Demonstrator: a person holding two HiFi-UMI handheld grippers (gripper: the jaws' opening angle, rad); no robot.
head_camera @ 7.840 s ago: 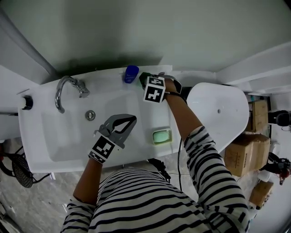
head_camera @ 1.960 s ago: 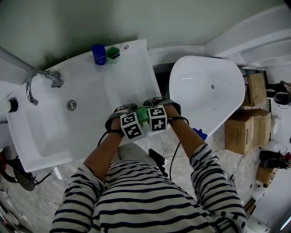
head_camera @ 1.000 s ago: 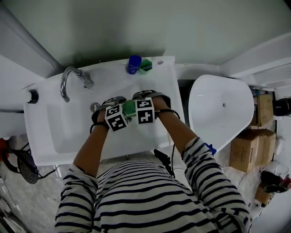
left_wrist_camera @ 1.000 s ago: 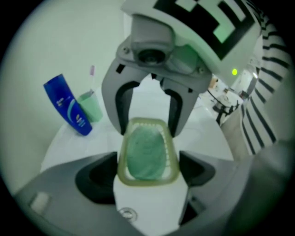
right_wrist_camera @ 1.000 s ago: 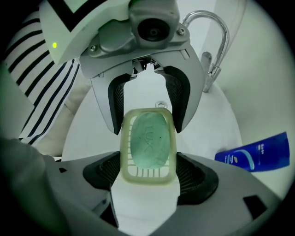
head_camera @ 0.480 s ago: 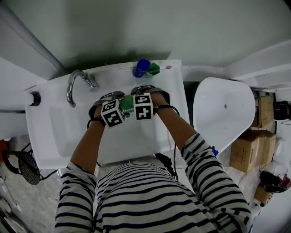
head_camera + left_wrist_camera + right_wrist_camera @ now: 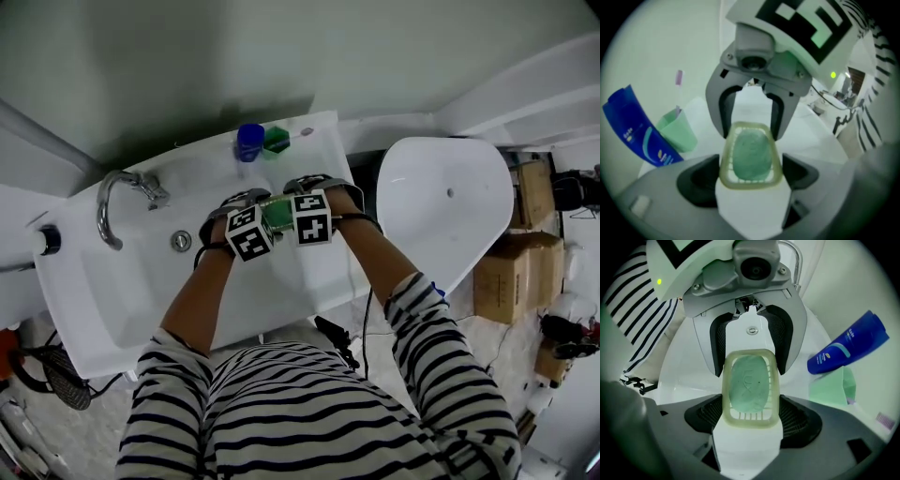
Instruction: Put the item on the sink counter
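A pale green soap dish (image 7: 277,214) with a green bar of soap in it hangs over the white sink's (image 7: 323,272) right side. My left gripper (image 7: 255,225) and right gripper (image 7: 302,214) face each other and each is shut on one end of it. In the left gripper view the dish (image 7: 751,157) sits between my left gripper's (image 7: 750,180) pads, with the right gripper (image 7: 750,126) clamping its far end. The right gripper view mirrors this: the dish (image 7: 751,387), my right gripper (image 7: 749,420) and the left gripper (image 7: 750,364).
A blue bottle (image 7: 249,142) and a green cup (image 7: 276,141) with a toothbrush stand at the counter's back right corner. The tap (image 7: 120,192) and drain (image 7: 181,241) lie to the left. A white toilet (image 7: 441,216) and cardboard boxes (image 7: 511,272) are on the right.
The dish lay on the counter's front right while my right gripper was at the cup. Both grippers then took hold of it and carried it from the front edge towards the back.
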